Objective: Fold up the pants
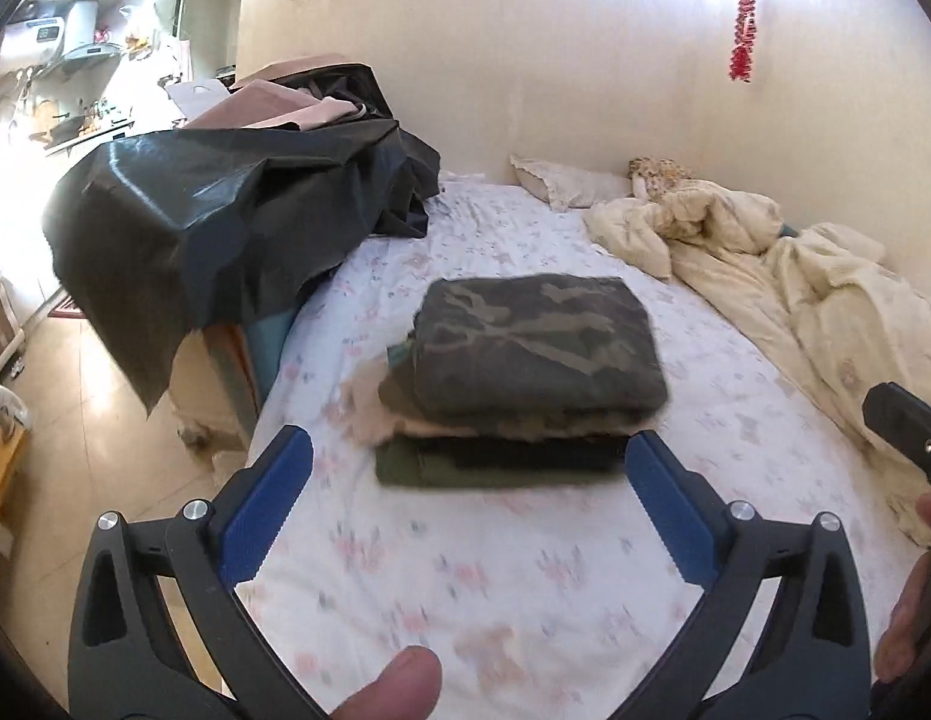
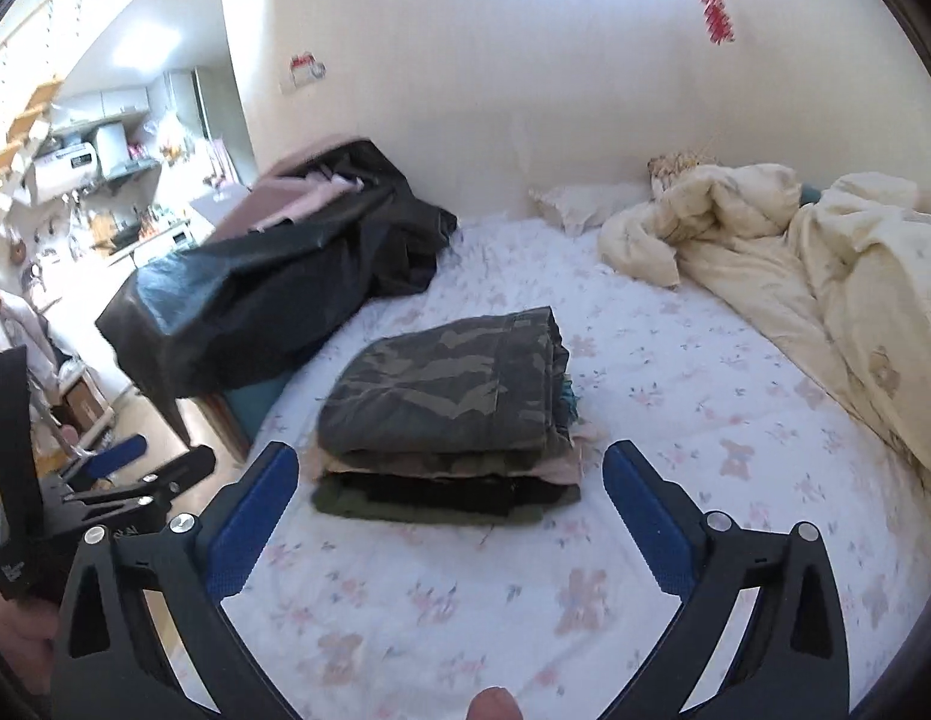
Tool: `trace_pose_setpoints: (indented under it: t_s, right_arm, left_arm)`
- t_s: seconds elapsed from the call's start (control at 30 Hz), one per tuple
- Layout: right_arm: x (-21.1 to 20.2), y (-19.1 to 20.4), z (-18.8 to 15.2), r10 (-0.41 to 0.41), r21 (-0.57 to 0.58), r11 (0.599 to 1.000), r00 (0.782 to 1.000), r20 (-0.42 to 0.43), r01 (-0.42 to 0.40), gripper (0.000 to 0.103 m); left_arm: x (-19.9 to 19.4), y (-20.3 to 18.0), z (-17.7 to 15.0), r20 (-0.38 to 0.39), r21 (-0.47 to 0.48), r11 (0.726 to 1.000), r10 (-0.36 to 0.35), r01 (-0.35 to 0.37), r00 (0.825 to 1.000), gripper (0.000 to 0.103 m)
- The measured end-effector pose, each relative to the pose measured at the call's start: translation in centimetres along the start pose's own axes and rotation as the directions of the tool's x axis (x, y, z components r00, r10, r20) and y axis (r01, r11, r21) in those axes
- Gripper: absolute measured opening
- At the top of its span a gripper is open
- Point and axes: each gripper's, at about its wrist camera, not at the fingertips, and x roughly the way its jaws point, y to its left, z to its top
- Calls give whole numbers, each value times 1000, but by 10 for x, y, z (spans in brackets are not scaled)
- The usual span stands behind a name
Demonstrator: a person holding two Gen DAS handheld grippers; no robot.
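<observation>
Folded camouflage pants (image 1: 534, 345) lie on top of a small stack of folded clothes (image 1: 495, 462) on the flowered bed sheet (image 1: 495, 570). They also show in the right wrist view (image 2: 447, 390), on the same stack (image 2: 441, 495). My left gripper (image 1: 468, 456) is open and empty, just short of the stack's near edge. My right gripper (image 2: 450, 468) is open and empty, its blue fingers either side of the stack's near edge. The left gripper also shows at the left of the right wrist view (image 2: 114, 456).
A black plastic sheet (image 1: 225, 222) covers furniture at the bed's left edge. A crumpled cream duvet (image 1: 795, 276) and a pillow (image 1: 561, 180) lie at the far right by the wall. Wooden floor (image 1: 93, 468) is on the left.
</observation>
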Motion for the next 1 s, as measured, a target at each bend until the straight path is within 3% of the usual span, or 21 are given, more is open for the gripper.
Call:
trace_pose_setpoints:
  t_s: [0.17, 0.3, 0.47, 0.77, 1.0]
  right_arm:
    - [-48, 12, -34, -18, -34, 999, 1000, 8, 18, 103]
    - [-67, 10, -62, -36, -15, 999, 999, 14, 36, 103]
    - [-71, 8, -97, -72, -7, 997, 997, -3, 72, 103]
    - [-66, 16, -109, -118, -29, 992, 991, 57, 120, 103]
    - [-54, 17, -117, -116, -48, 992, 992, 40, 118, 103]
  left_arm:
    - [-64, -7, -36, 88, 15, 999, 44, -45, 995, 103]
    - [-82, -8, -65, 81, 11, 998, 64, -65, 995, 103]
    - [-78, -18, -86, 57, 73, 994, 78, -82, 995, 103]
    - [-65, -22, -102, 60, 54, 993, 101, -104, 993, 103]
    - [-59, -27, -106, 35, 73, 995, 61, -63, 998, 103]
